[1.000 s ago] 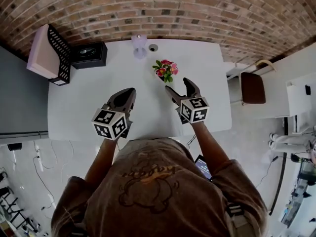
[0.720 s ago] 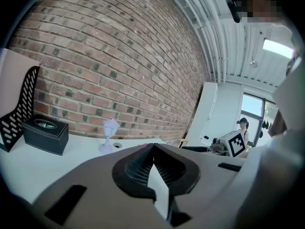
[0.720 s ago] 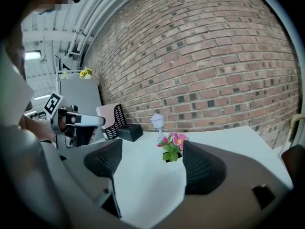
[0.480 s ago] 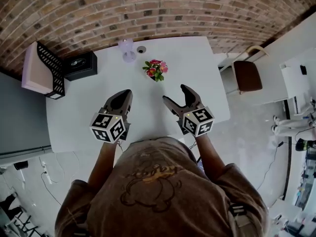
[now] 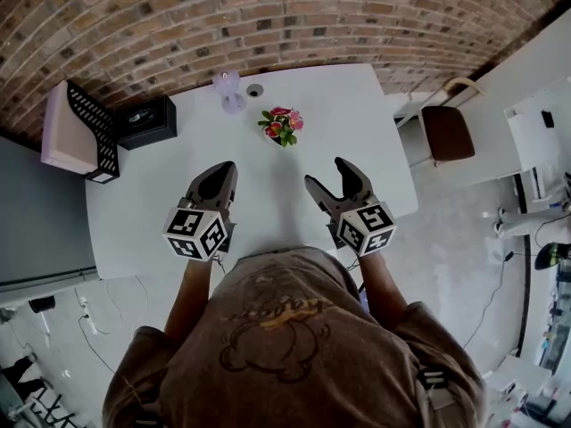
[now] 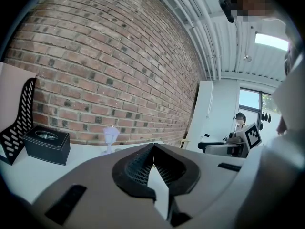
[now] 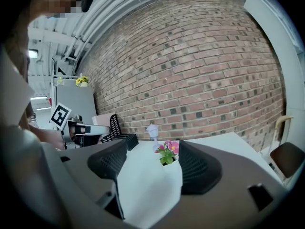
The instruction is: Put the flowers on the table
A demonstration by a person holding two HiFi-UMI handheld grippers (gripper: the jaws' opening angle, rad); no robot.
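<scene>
The small bunch of pink flowers with green leaves (image 5: 280, 126) stands on the white table (image 5: 366, 114) towards its far side, and nothing is touching it. My right gripper (image 5: 327, 175) hovers over the near part of the table, well short of the flowers. Its jaws are closing with nothing between them. In the right gripper view the flowers (image 7: 168, 152) show far ahead, beyond the gap of the right gripper (image 7: 150, 148). My left gripper (image 5: 221, 171) is shut and empty over the near left of the table, and its tips meet in the left gripper view (image 6: 153, 147).
A lilac goblet-shaped vase (image 5: 227, 90) and a small round fitting (image 5: 256, 89) sit at the table's far edge by the brick wall. A black tissue box (image 5: 143, 119) and a pink-and-black file holder (image 5: 80, 132) stand at the far left. A brown chair (image 5: 446, 132) is beside the table's right end.
My right gripper has drawn back from the flowers toward me and its jaws have narrowed slightly. The flowers stay on the table. The left gripper has hardly moved.
</scene>
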